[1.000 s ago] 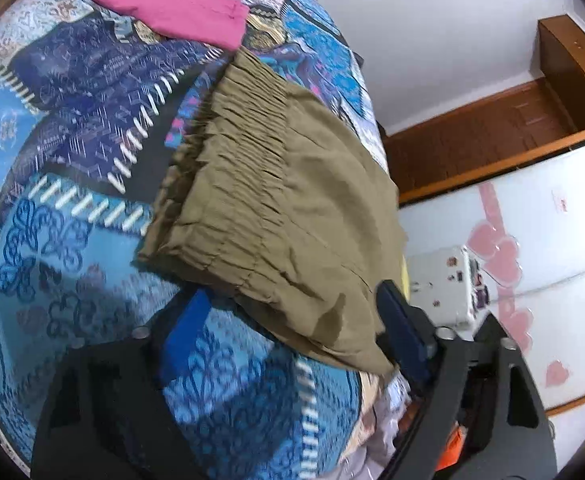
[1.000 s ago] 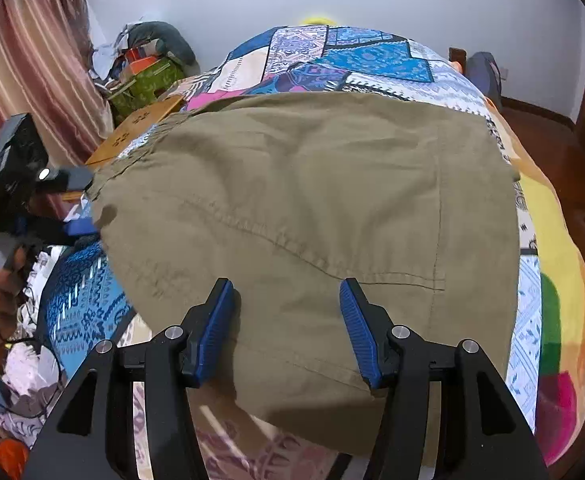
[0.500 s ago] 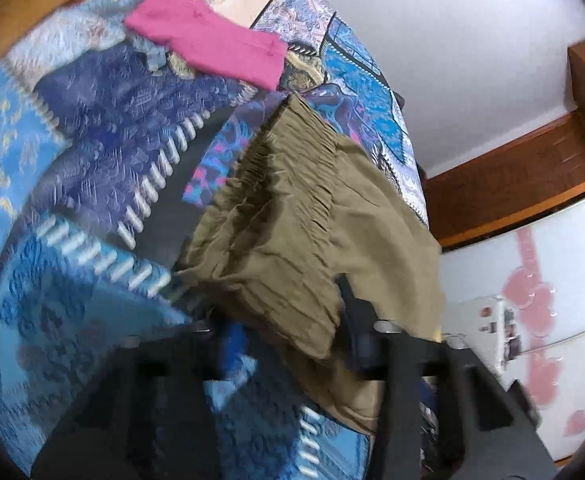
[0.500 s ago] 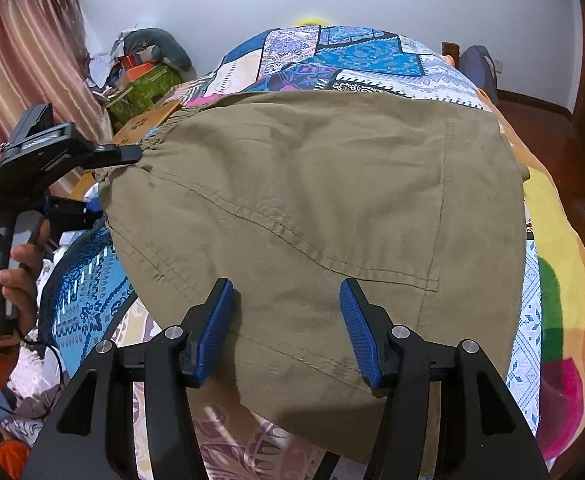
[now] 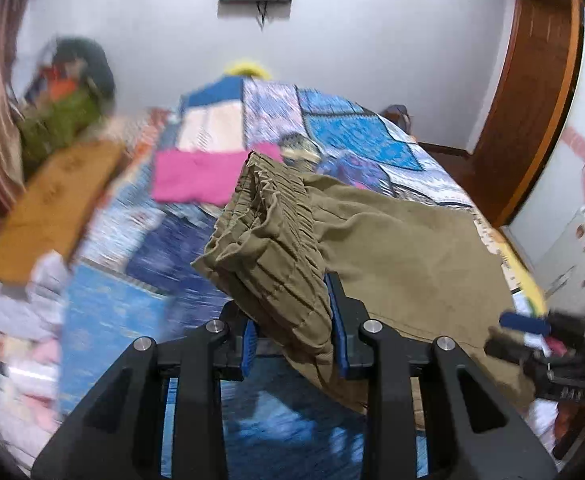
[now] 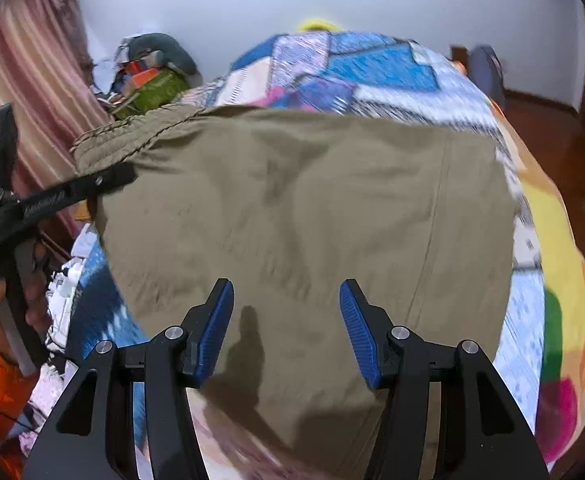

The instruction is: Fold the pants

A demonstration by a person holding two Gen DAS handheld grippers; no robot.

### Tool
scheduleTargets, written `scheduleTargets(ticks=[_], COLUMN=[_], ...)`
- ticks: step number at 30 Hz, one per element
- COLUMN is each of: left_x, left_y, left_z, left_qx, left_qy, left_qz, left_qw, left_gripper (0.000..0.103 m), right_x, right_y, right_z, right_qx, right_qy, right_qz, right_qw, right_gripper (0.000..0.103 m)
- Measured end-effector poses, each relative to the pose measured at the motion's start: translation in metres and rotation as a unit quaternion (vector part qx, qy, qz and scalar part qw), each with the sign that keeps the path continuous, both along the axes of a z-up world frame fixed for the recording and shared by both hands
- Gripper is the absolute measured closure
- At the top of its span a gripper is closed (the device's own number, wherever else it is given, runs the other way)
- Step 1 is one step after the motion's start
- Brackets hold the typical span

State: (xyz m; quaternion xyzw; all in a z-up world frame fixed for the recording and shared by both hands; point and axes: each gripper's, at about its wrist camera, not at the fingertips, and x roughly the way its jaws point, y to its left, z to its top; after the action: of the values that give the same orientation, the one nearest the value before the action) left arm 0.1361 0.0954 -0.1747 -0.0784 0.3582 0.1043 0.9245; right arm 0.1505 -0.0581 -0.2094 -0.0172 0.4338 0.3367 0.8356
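The olive pants (image 6: 300,216) are spread across the near half of the bed (image 5: 356,132), on top of the patchwork blanket, and they look only partly folded so far. The left gripper (image 5: 294,340) is clamped on the bunched elastic waistband (image 5: 268,240) near the bed's left edge, with the fabric pinched between the blue pads (image 5: 338,336) and lifted a bit off the blanket. The right gripper (image 6: 286,328) hovers over the wide flat part of the pants at the near edge, jaws spread apart and holding nothing. The cloth there lies fairly smooth with a seam running down the right side. Best guess: the waistband end is about to be carried over, so at least one more fold plus some smoothing is left. A pink garment (image 5: 196,176) sits further up the bed, already folded.
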Motion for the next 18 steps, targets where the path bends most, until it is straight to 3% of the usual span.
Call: scheduleTargets(ticks=[7, 10, 13, 18], left_x=[-0.045, -0.046, -0.045, -0.039], left_y=[0.003, -0.010, -0.027, -0.052], left_z=[0.022, 0.024, 0.031, 0.045], left_qx=[0.082, 0.119, 0.139, 0.139], left_qy=[-0.030, -0.038, -0.052, -0.071], left_qz=[0.003, -0.010, -0.029, -0.068], left_qw=[0.9962, 0.9921, 0.9884, 0.9854], left_gripper=[0.072, 0.072, 0.072, 0.072], right_x=[-0.011, -0.021, -0.022, -0.021], right_y=[0.081, 0.092, 0.081, 0.036], right_z=[-0.017, -0.022, -0.019, -0.012], right_qx=[-0.040, -0.057, -0.046, -0.024], right_qy=[0.010, -0.012, -0.001, 0.000], right_qz=[0.088, 0.104, 0.097, 0.048], right_qw=[0.995, 0.993, 0.994, 0.999], right_gripper=[0.052, 0.050, 0.050, 0.051])
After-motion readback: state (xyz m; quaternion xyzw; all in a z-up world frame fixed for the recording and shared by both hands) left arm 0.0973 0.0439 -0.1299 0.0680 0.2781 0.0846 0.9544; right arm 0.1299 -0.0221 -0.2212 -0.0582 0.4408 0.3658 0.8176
